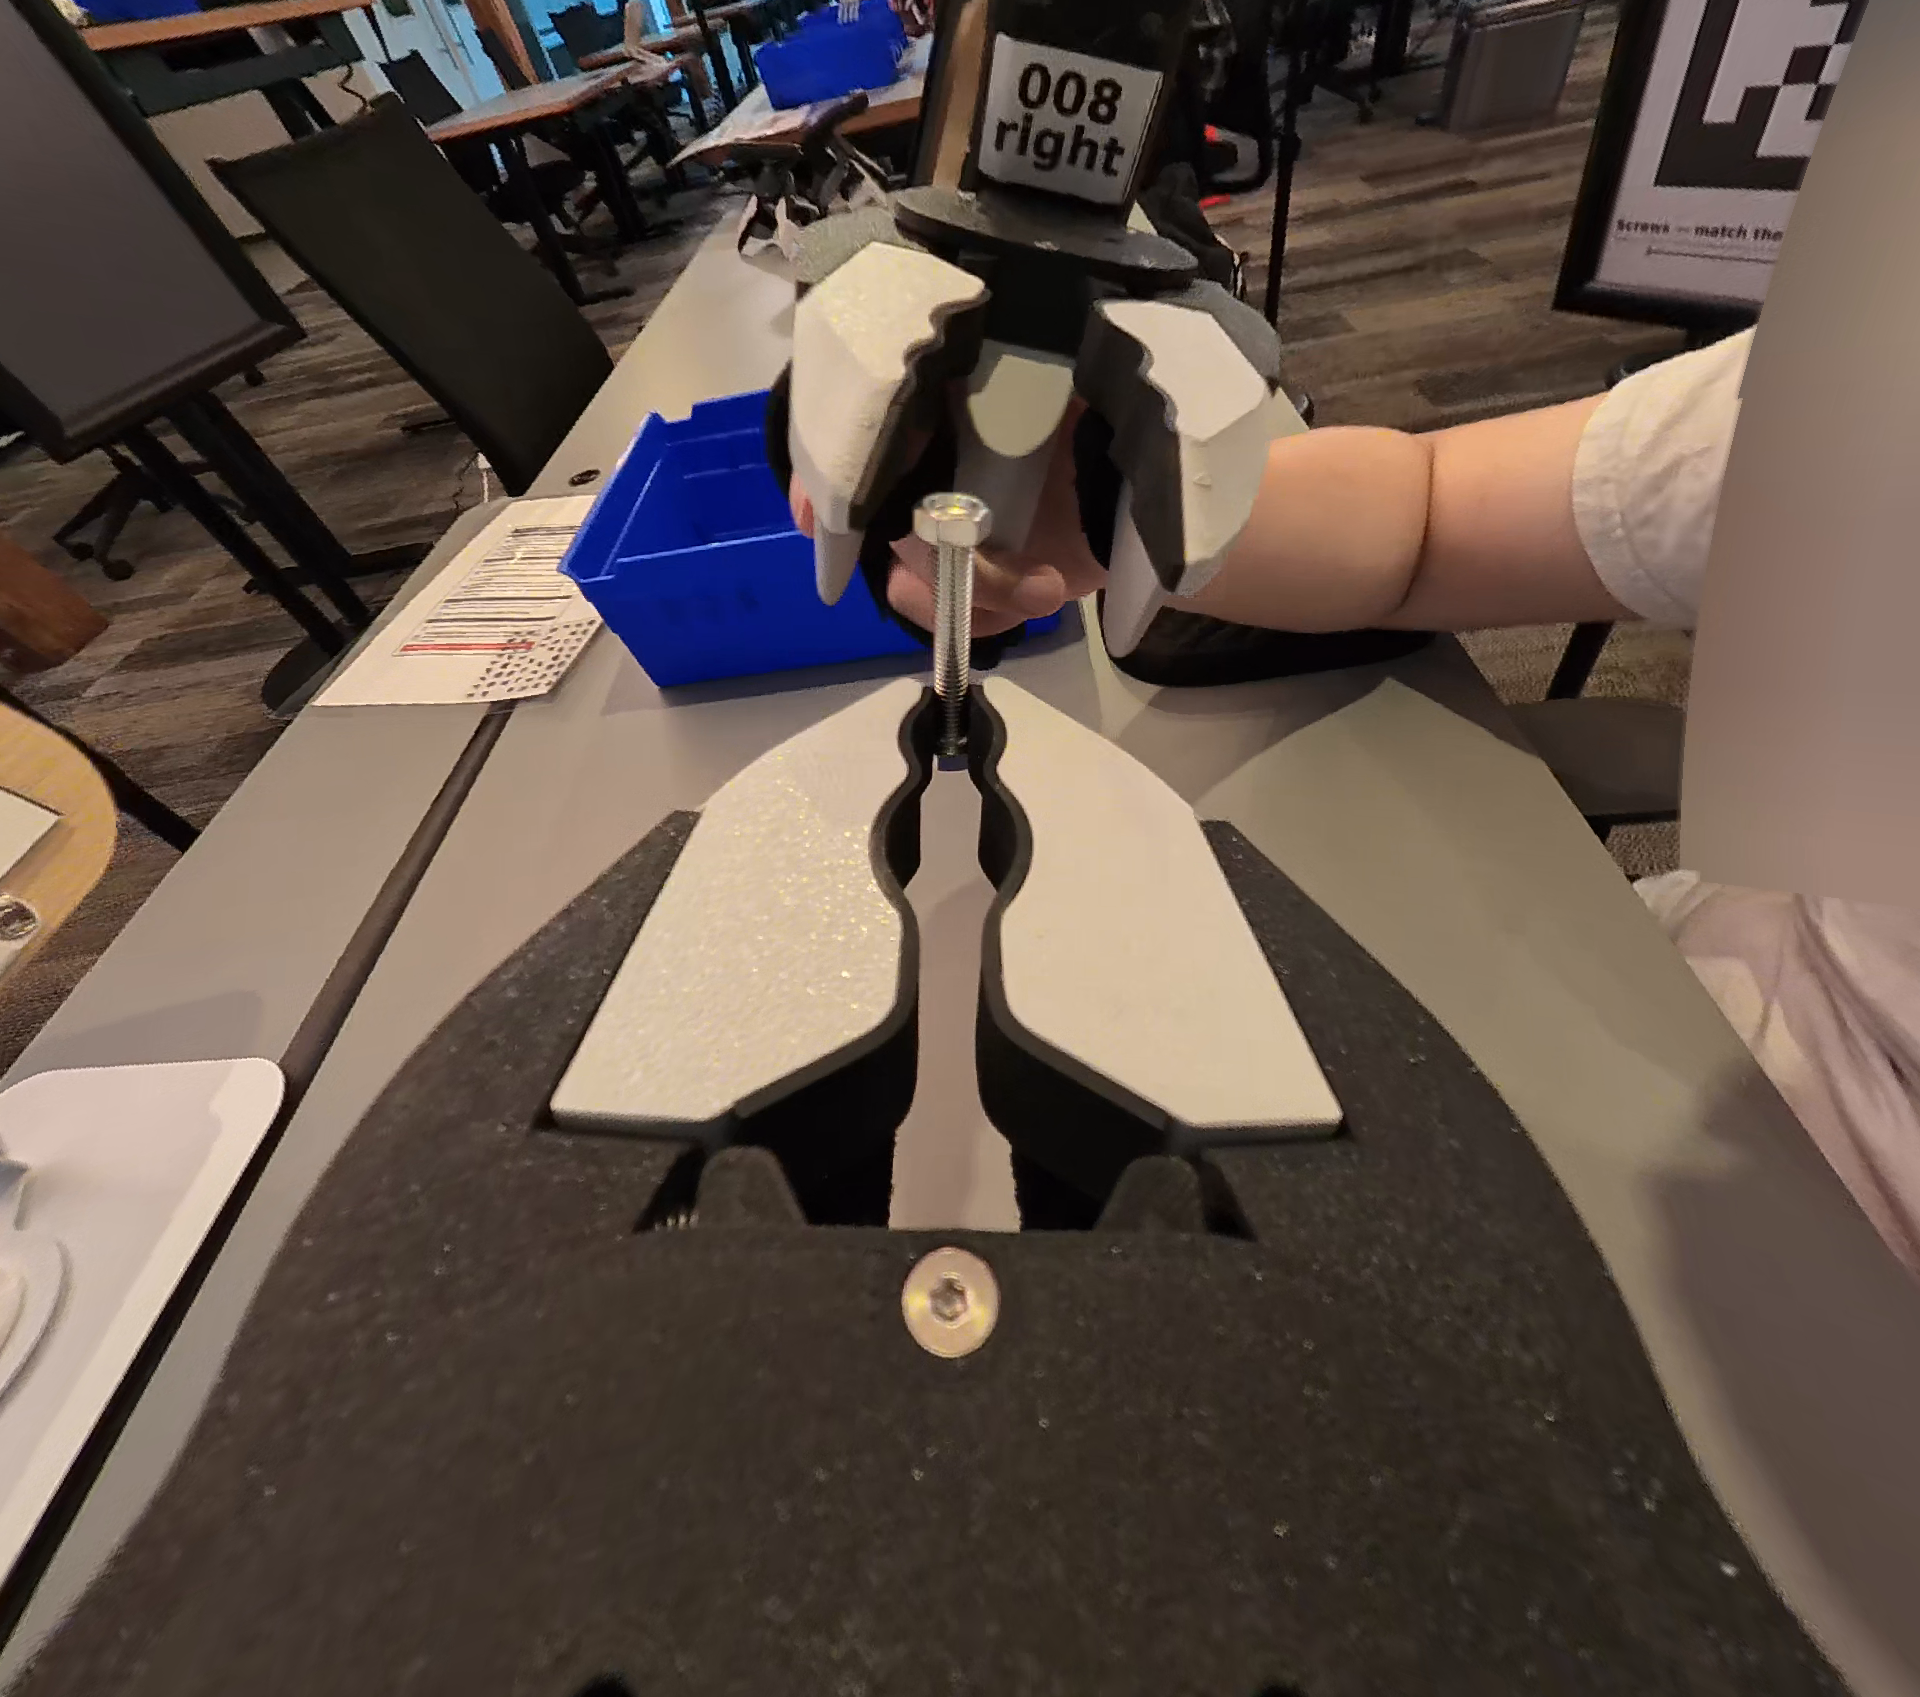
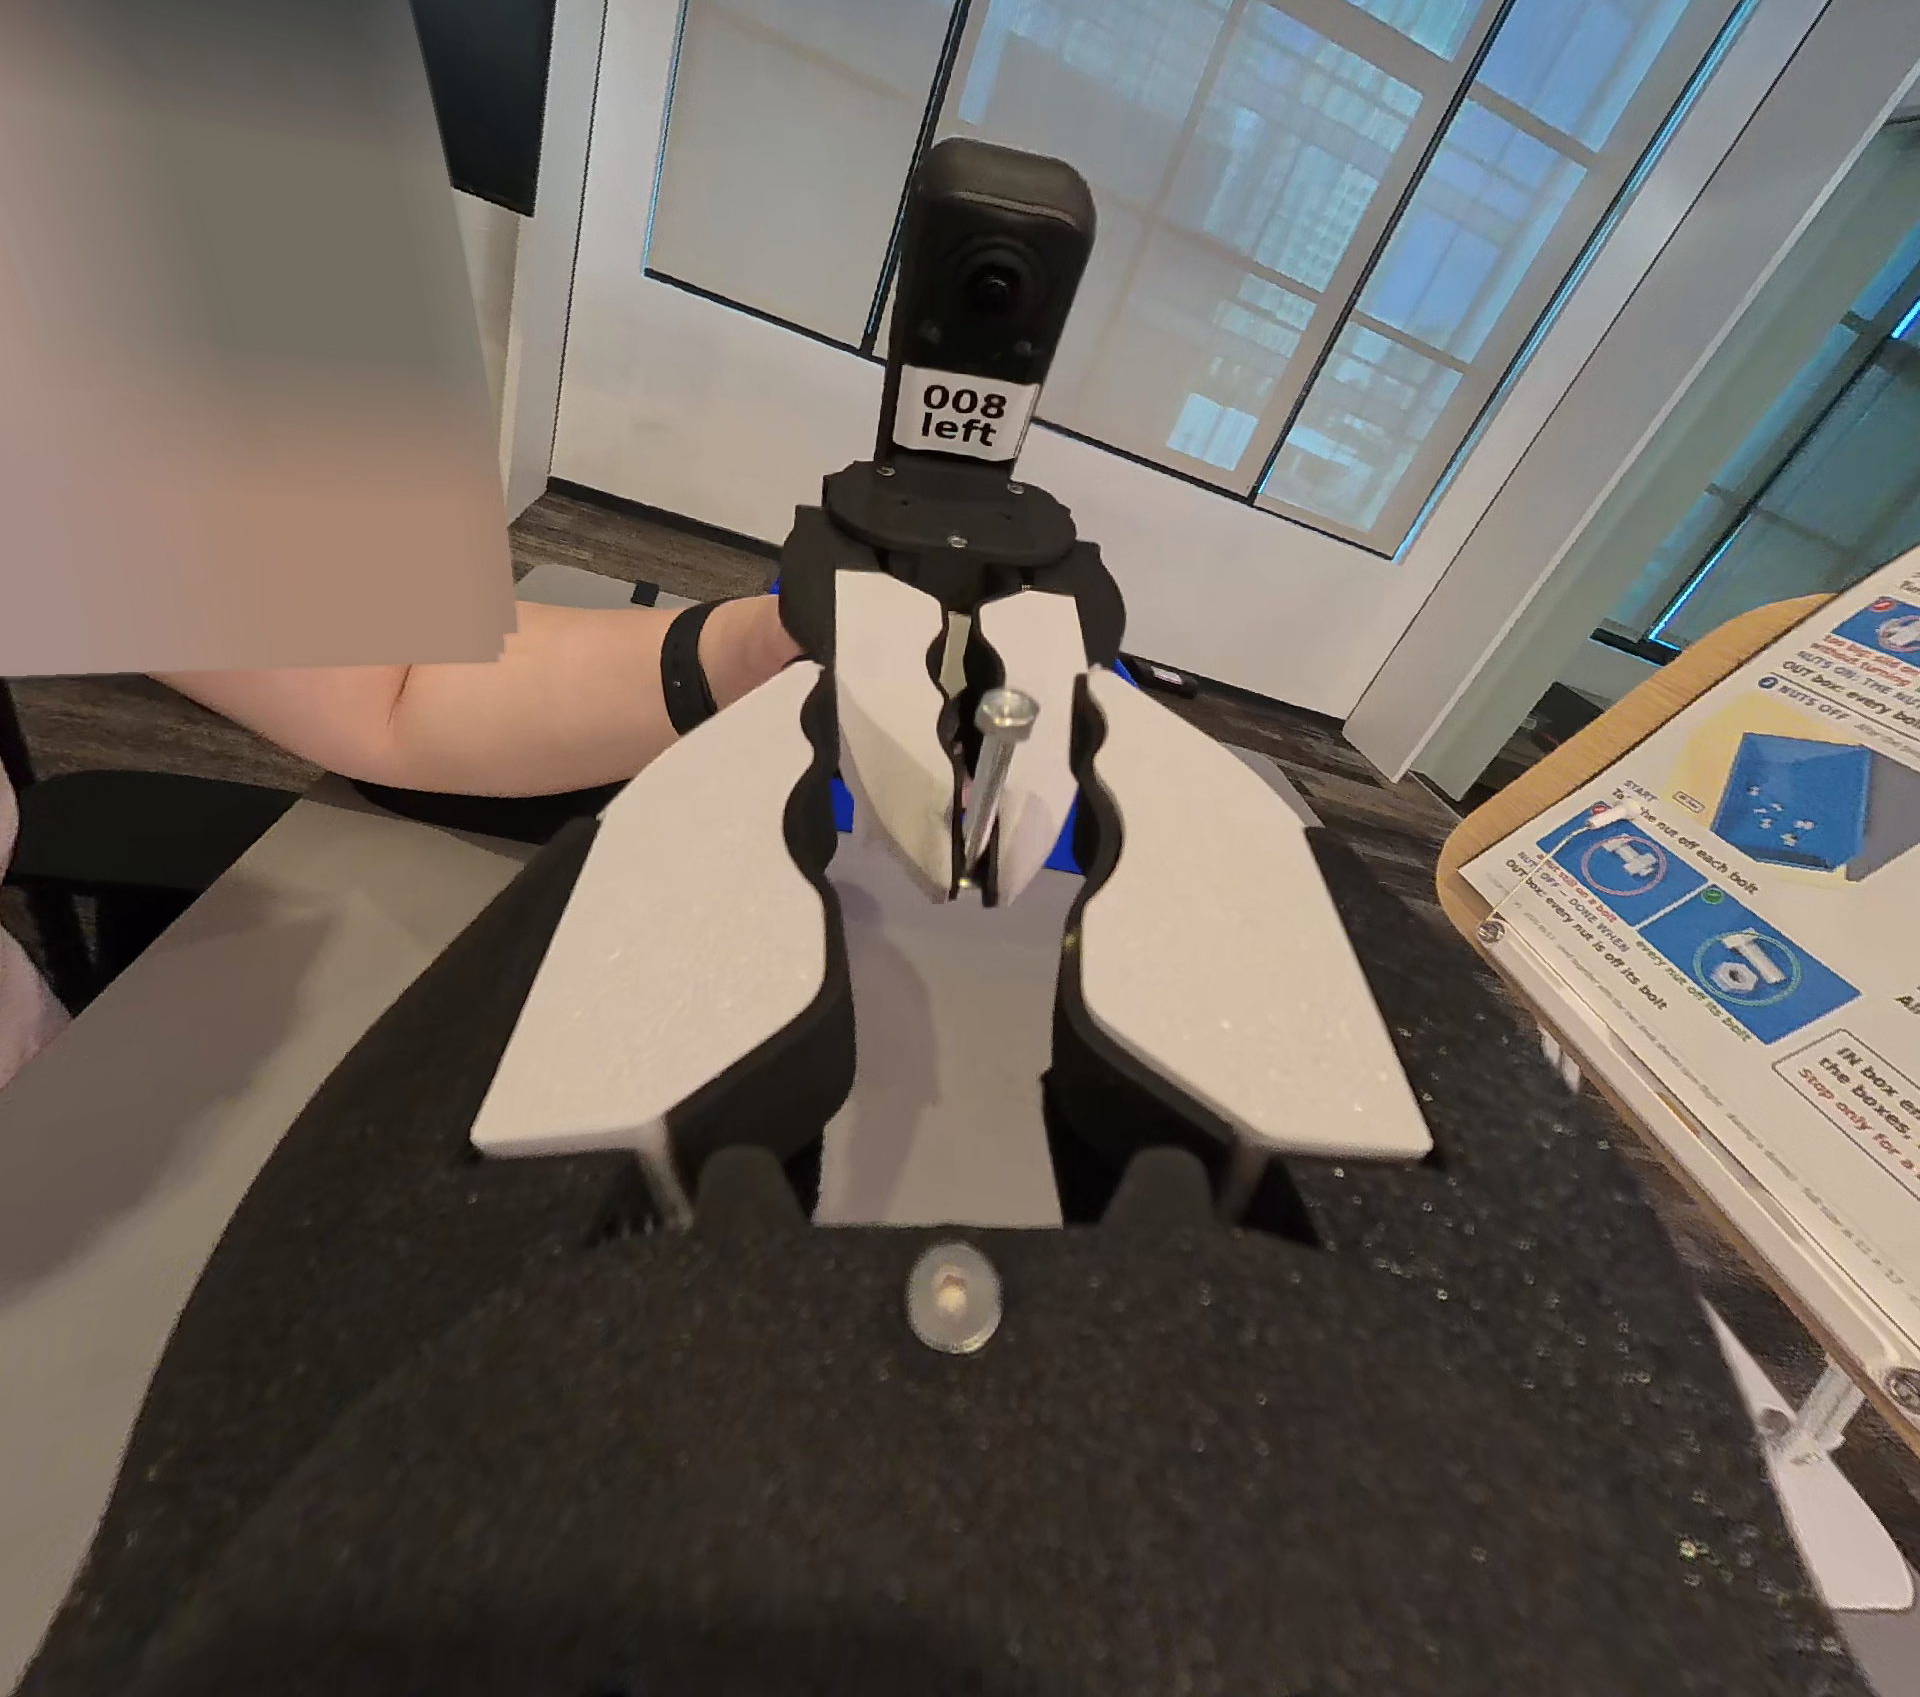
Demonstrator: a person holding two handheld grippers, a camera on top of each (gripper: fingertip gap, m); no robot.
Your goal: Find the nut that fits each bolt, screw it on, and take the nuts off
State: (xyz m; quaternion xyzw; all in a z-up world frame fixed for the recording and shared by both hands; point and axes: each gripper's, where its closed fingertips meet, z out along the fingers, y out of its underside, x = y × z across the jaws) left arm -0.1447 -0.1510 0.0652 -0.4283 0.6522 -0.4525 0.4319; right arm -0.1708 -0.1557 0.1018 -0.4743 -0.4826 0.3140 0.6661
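Above the grey desk [image 1: 582, 774] | left claw [image 1: 951, 728] clamps hex bolt [image 1: 953, 598] upright by its tip | right claw [image 2: 945, 790] spread wide, empty, facing the head | close squarely, keep bolt vertical | blue bin [image 1: 717, 567] behind.

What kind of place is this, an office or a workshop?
Probably an open office used as a lab: rows of desks with office chairs, large windows, and a printed instruction sheet beside the work table.
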